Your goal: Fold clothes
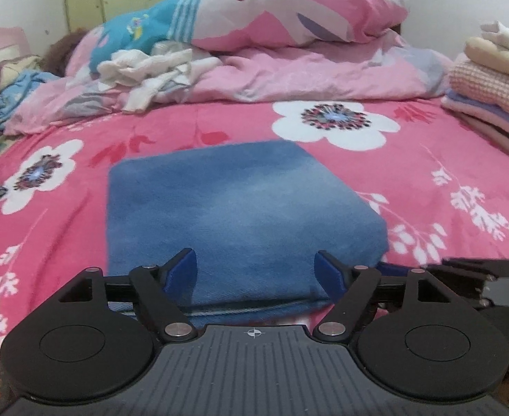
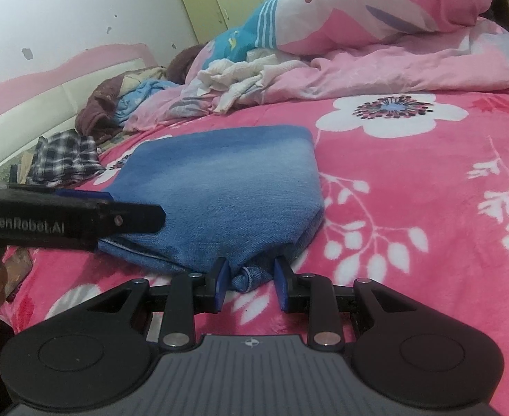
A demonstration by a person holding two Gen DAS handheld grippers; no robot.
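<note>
Nearest the lens: the left gripper (image 1: 256, 270) stood with its blue-padded jaws set wide over the near hem of the folded blue denim garment (image 1: 237, 208), neither pad pressing the cloth.
Right gripper: the right gripper (image 2: 249, 282) had its jaws partly closed; a small bunched corner of denim (image 2: 249, 277) sat between the pads, which appeared to pinch it, though contact on the right-hand pad was hard to confirm.
Garment's place: it lay as a thick, squarish fold near the front edge of the bright pink floral fleece blanket (image 1: 427, 180), flat and resting on it.
Handling: the denim looked heavy for its size, soft enough to fold yet stiff enough to hold a crease; layers would likely slide apart if lifted by one ply.
Where to grip: probably at the near corners, taking all layers of the hem together, or under the whole fold from both sides.
Risk: a pinch on a single corner could drag the fold open.
Beyond it: a rumpled pale pink patterned quilt (image 1: 289, 69) with crumpled white cloth (image 1: 150, 72) lay behind; a stack of folded pastel clothes (image 1: 490, 97) sat at the far right; a dark plaid garment (image 2: 65, 159) lay well apart to the left.
</note>
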